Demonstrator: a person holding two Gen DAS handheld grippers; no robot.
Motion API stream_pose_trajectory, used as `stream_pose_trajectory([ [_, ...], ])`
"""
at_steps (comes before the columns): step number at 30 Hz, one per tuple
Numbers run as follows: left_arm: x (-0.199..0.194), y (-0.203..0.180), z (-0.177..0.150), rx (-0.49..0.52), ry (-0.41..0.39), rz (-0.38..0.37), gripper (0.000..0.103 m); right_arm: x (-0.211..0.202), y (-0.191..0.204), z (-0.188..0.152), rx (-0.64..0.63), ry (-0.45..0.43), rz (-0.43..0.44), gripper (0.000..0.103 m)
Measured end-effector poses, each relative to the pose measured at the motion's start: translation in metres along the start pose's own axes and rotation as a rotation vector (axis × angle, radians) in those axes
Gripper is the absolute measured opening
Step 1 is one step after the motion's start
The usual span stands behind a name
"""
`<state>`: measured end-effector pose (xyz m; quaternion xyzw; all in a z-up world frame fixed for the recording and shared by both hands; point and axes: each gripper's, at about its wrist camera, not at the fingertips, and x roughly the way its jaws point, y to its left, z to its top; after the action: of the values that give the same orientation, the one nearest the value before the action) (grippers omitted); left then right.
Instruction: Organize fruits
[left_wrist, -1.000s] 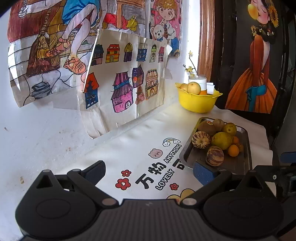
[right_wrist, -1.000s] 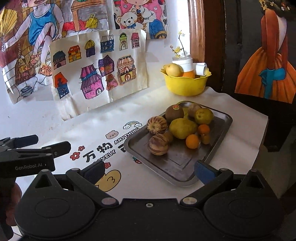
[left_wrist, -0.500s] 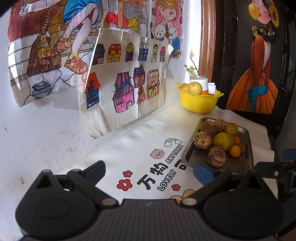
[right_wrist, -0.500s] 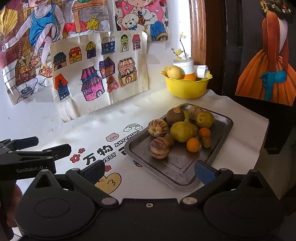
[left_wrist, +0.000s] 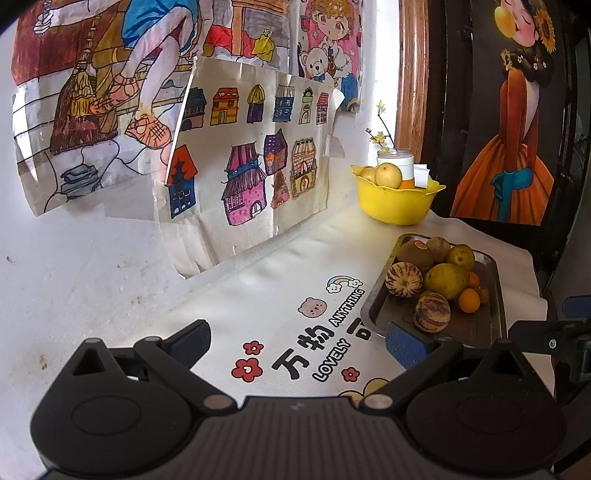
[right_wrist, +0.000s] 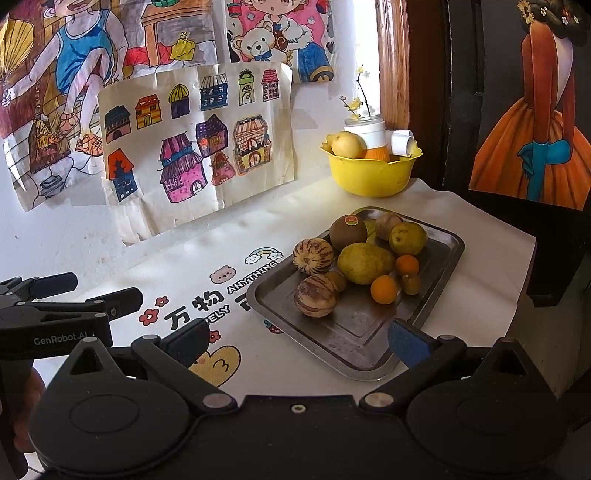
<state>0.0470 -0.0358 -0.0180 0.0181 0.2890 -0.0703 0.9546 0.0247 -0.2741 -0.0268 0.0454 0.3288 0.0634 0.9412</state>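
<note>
A steel tray holds several fruits: two striped melons, a brown kiwi, a green pear, small oranges. A yellow bowl at the back holds a yellow apple. My right gripper is open and empty, just short of the tray's near edge. My left gripper is open and empty over the printed cloth, left of the tray; it also shows in the right wrist view.
A white cloth with cartoon prints covers the table. Drawings hang on the wall at the back. A white jar with a flower sprig stands in the bowl. A dark painted panel stands at the right.
Both grippers have drifted slightly; the tray sits a little farther right in the left view and farther from the right gripper. Both stay open and empty.
</note>
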Motion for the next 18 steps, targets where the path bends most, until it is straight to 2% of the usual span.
stream_pose_trajectory([
  [18, -0.0001, -0.0018, 0.0015, 0.009, -0.006, -0.004, 0.102, -0.0005, -0.0009, -0.0003, 0.002, -0.003, -0.003, 0.102],
])
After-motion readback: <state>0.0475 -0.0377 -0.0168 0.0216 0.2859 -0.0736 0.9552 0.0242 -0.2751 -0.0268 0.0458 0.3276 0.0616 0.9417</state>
